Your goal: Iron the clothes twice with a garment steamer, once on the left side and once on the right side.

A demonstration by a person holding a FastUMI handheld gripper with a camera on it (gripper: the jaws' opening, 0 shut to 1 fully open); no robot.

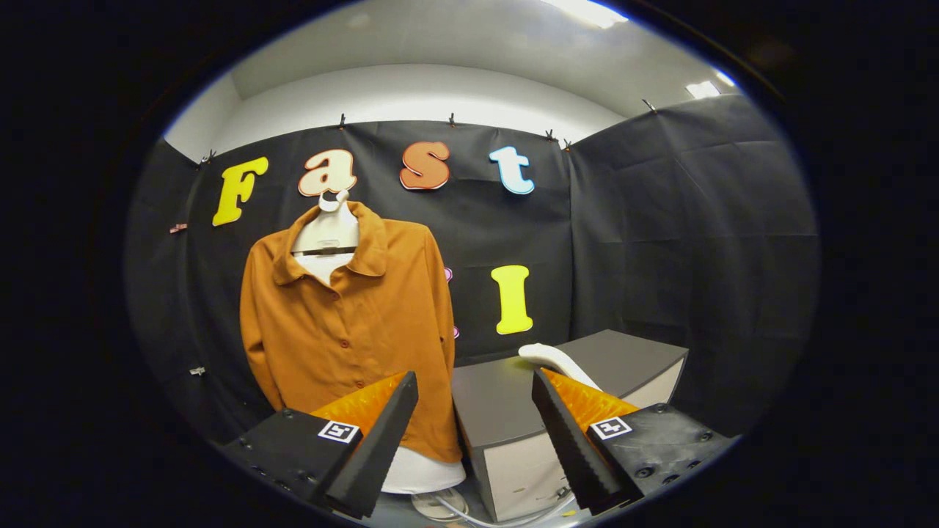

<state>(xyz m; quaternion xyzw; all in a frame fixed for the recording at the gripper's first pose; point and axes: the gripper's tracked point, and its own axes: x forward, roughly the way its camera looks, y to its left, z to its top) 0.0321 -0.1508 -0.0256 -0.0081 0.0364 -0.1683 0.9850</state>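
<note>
Two passes to do, steamer not yet in the grip

One hand-held gripper (pixel 475 433) hangs released, its fingers spread wide with nothing between them. The garment steamer (pixel 555 360), a pale rounded thing, lies on top of the grey box (pixel 506 411) that serves as the surface, just beyond the right finger, which covers a part of it. I judge it as a stiff plastic body, smooth and perhaps a little slippery, and probably not light if it holds water. Its rounded handle part seems the good place to close on, across the narrow side, so it does not turn in the grip.

The shirt (pixel 352 323), an orange-brown one with buttons, hangs on a white dummy (pixel 326 235) to the left of the box, beyond the left finger. It looks soft and loose, so it will give way under pressure. A white cord (pixel 469 517) lies low near the dummy's foot and the box; whether it belongs to the steamer I cannot tell, but it could pull or catch.
</note>
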